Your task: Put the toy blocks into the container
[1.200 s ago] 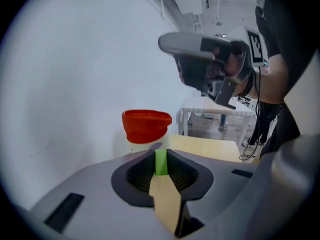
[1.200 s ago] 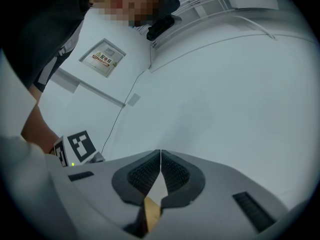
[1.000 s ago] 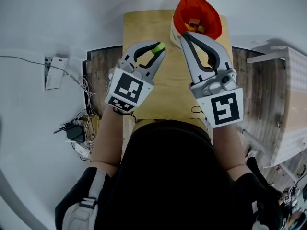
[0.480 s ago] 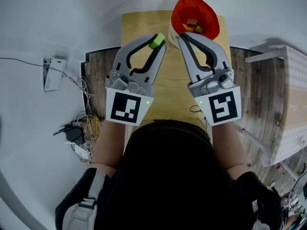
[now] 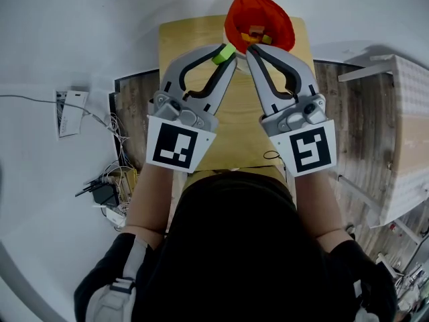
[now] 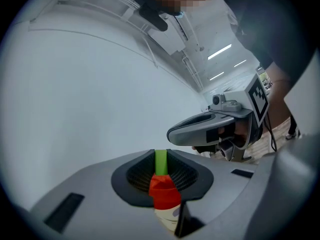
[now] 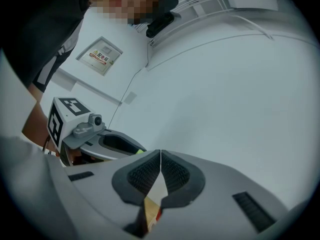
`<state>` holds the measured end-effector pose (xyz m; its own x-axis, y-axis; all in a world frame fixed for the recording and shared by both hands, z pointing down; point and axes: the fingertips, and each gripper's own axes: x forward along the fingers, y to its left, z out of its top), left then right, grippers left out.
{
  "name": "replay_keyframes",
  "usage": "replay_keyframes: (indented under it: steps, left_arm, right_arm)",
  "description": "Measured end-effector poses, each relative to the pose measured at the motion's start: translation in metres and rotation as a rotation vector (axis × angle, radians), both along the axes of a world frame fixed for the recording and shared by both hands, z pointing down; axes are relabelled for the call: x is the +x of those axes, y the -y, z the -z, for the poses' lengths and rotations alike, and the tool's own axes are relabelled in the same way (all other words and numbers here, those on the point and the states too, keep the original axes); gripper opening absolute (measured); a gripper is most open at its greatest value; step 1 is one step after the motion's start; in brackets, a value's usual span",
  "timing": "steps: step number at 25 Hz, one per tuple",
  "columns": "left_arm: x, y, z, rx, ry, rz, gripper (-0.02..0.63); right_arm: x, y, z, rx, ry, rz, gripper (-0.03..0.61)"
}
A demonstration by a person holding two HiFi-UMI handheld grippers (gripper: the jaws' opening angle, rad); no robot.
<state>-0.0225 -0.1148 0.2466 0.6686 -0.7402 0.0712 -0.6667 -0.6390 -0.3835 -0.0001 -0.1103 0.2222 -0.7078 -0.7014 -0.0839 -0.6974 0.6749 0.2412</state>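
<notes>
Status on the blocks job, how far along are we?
Done: a few blocks lie in the red container. In hand: the left gripper is shut on a green block, just short of the rim; the right gripper is shut and empty. Left: drop that green block in. No other loose block shows on the table.

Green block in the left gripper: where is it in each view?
Head view: green block at the left gripper's tips, upper middle.
Left gripper view: green strip pinched between the jaws, bottom middle.
Right gripper view: green sliver at the left gripper's tip, left of middle.
Shared landmark: red container, just beyond the block in the head and left gripper views.
</notes>
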Motion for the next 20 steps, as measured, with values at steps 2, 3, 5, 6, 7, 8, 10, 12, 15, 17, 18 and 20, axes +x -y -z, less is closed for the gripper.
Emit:
replay_keyframes:
  steps: [2,3,5,6,7,8,10,12,15,17,18,20]
  left_arm:
    - [0.01,0.006,0.0,-0.006,-0.007,-0.01,0.078]
    - [0.015,0.008,-0.001,-0.01,-0.011,-0.015,0.078]
    - [0.027,0.013,-0.003,-0.019,-0.008,-0.025,0.078]
    - [0.033,0.015,-0.005,-0.022,-0.003,-0.033,0.078]
    - [0.04,0.016,-0.006,-0.023,0.002,-0.041,0.078]
    - [0.045,0.018,-0.008,-0.024,0.005,-0.048,0.078]
    - [0.052,0.022,-0.011,-0.03,0.001,-0.051,0.078]
    - [0.057,0.029,-0.017,-0.05,-0.012,-0.048,0.078]
    - [0.061,0.044,-0.037,-0.1,0.006,-0.038,0.078]
    - [0.061,0.056,-0.053,-0.132,0.041,-0.02,0.078]
    - [0.062,0.062,-0.06,-0.147,0.058,-0.013,0.078]
    - [0.062,0.072,-0.071,-0.181,0.095,-0.01,0.078]
  right_arm:
    - [0.008,0.004,0.0,-0.001,-0.002,-0.008,0.031]
    - [0.013,0.006,-0.001,-0.003,-0.002,-0.013,0.031]
    - [0.023,0.011,-0.002,-0.007,0.0,-0.024,0.031]
    - [0.028,0.013,-0.003,-0.009,0.001,-0.029,0.031]
    - [0.034,0.015,-0.003,-0.011,0.003,-0.032,0.031]
    - [0.038,0.018,-0.004,-0.013,0.005,-0.034,0.031]
    - [0.046,0.022,-0.005,-0.017,0.005,-0.034,0.031]
    - [0.052,0.025,-0.009,-0.026,0.005,-0.033,0.031]
    - [0.061,0.03,-0.015,-0.039,0.011,-0.039,0.031]
    - [0.065,0.033,-0.017,-0.046,0.014,-0.04,0.031]
    - [0.067,0.034,-0.019,-0.048,0.013,-0.04,0.031]
    - [0.069,0.037,-0.021,-0.053,0.008,-0.04,0.031]
